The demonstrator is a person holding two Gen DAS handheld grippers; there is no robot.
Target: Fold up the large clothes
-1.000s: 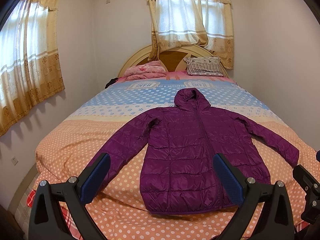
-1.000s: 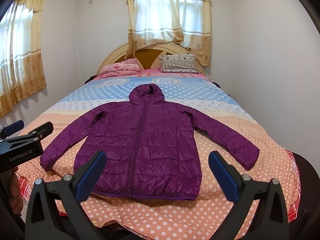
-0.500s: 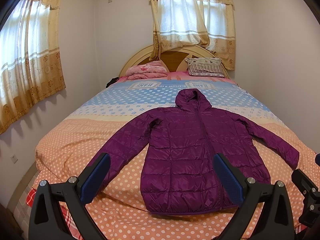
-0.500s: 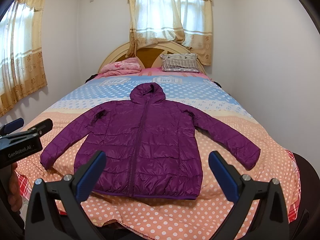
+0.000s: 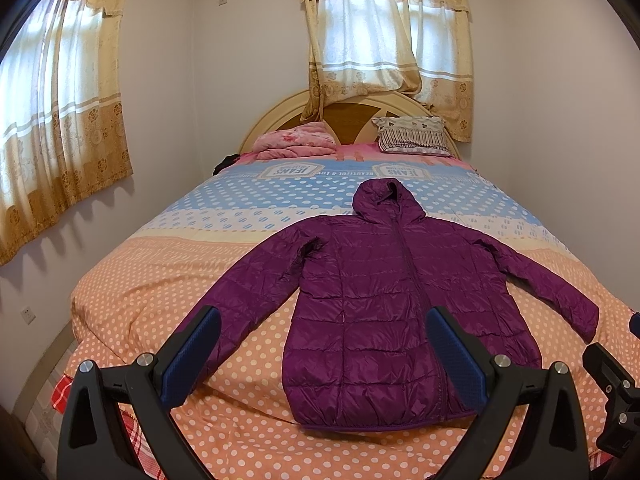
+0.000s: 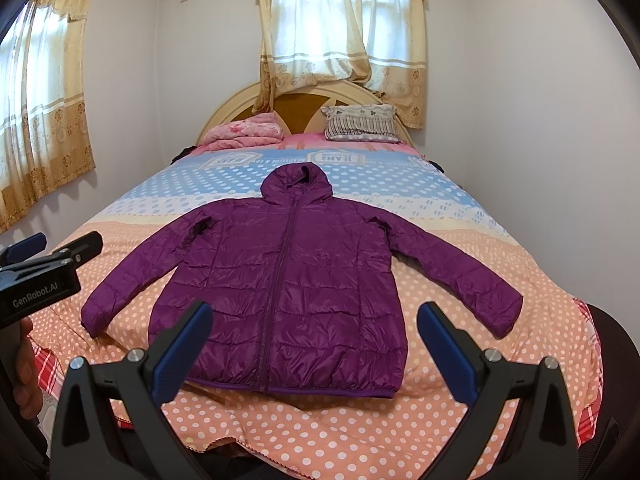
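A purple hooded puffer jacket (image 5: 372, 300) lies flat, zipped, front up on the bed, both sleeves spread out, hood toward the headboard; it also shows in the right wrist view (image 6: 288, 280). My left gripper (image 5: 324, 352) is open and empty, held above the foot of the bed in front of the jacket's hem and left sleeve. My right gripper (image 6: 316, 344) is open and empty, in front of the hem. The left gripper's side (image 6: 40, 276) shows at the left edge of the right wrist view.
The bed (image 5: 152, 280) has an orange, white and blue polka-dot cover. A folded pink blanket (image 5: 294, 146) and a striped pillow (image 5: 412, 134) lie by the headboard. White walls stand close on both sides, with curtained windows at the left and back.
Both grippers have shifted very slightly; the jacket has not moved and both jaws stay open.
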